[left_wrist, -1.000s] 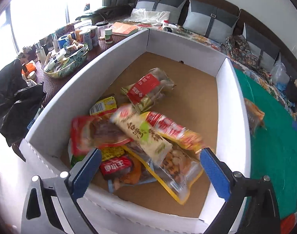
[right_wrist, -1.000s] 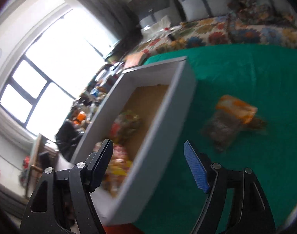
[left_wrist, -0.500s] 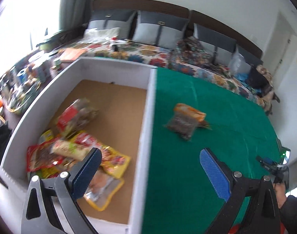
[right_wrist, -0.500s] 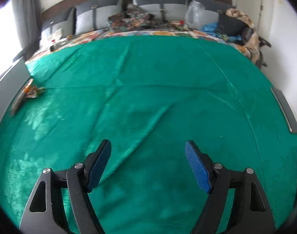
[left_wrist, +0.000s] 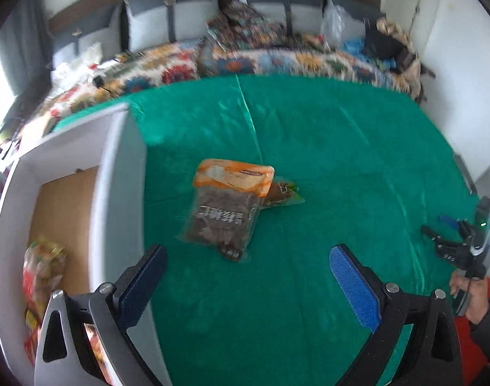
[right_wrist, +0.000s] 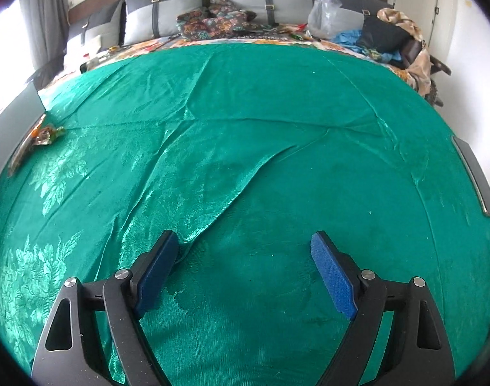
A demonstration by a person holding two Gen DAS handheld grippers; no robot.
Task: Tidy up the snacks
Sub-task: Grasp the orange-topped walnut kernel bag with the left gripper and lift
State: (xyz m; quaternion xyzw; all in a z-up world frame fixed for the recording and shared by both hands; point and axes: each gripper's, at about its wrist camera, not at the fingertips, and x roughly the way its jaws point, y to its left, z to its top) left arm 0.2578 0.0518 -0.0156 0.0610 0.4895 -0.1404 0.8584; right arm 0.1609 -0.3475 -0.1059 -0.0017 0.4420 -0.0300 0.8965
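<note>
Left gripper [left_wrist: 245, 263] spread wide, empty, just near of the snack bag [left_wrist: 227, 212] lying on green cloth [left_wrist: 341, 160] — right of the white box [left_wrist: 116, 167]. Right gripper [right_wrist: 241, 257] just widened, nothing between — bare cloth below.

A bed [right_wrist: 245, 112] draped in green cloth is seen against white walls [right_wrist: 464, 32], backed by grey cushions [right_wrist: 161, 13]; daylight enters at left.
</note>
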